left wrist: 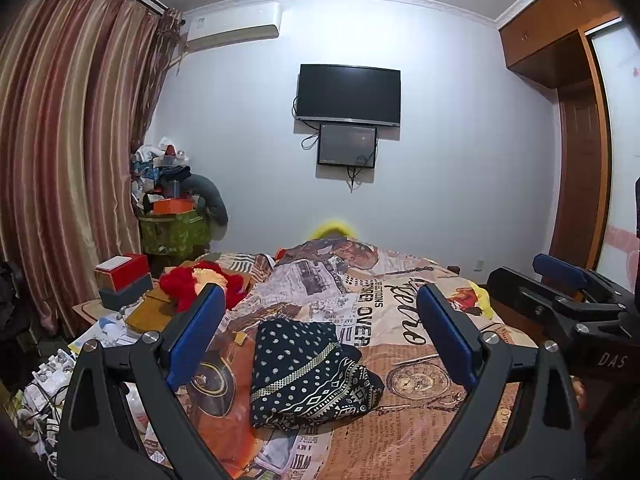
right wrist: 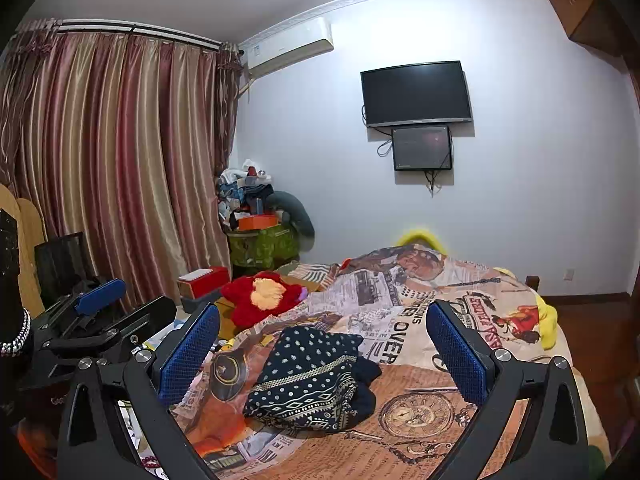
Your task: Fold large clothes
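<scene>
Hovering wide open and empty: left tool (left wrist: 316,320), right tool (right wrist: 322,340). Lying folded on the bed (right wrist: 440,432): dark dotted garment (right wrist: 308,380).

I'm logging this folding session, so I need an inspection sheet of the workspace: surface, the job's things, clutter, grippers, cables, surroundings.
Surface: bed under a printed newspaper-style cover, rumpled toward the far end.
Job's things: dark dotted garment lies bunched in a compact heap near the bed's middle, touched by neither gripper.
Clutter: red plush on the bed's left edge; red box beside it; piled corner stack.
Grippers: left gripper and right gripper both open, raised above the garment, holding nothing.
Cables: loose leads hang under the TV and small screen.
Surroundings: curtains, air conditioner, wardrobe.
</scene>
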Tool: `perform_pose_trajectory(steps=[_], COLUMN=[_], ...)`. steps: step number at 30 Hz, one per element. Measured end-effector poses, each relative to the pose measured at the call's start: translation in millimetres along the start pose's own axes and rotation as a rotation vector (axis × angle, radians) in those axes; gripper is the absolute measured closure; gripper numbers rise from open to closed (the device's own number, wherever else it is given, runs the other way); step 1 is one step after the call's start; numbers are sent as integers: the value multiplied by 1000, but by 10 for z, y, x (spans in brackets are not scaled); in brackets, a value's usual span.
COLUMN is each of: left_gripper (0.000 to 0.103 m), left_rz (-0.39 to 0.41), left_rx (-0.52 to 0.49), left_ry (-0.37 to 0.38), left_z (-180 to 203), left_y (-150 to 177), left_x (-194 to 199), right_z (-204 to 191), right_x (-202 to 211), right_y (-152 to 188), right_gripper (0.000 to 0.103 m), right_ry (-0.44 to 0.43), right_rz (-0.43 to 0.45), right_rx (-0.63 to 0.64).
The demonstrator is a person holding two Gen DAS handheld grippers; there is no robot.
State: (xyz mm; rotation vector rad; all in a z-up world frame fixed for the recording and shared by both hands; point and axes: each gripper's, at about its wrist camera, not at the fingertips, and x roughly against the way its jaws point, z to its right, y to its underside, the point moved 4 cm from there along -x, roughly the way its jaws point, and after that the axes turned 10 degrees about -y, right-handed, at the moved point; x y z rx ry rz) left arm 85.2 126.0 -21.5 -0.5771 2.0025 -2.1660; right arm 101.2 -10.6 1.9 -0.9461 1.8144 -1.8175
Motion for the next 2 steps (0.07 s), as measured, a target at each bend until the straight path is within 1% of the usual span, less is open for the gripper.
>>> perform_pose_trajectory(steps=[2], left_gripper=[6], left_rz=[0], left_rx=[-3], left_ry=[-4], left_z=[3], left_y=[0], left_x=[0], right_z=[-2], right_x=[0], right_y=[1], right_gripper=[0], right_ry=[-1], right_rz=[0], right_rx=[0])
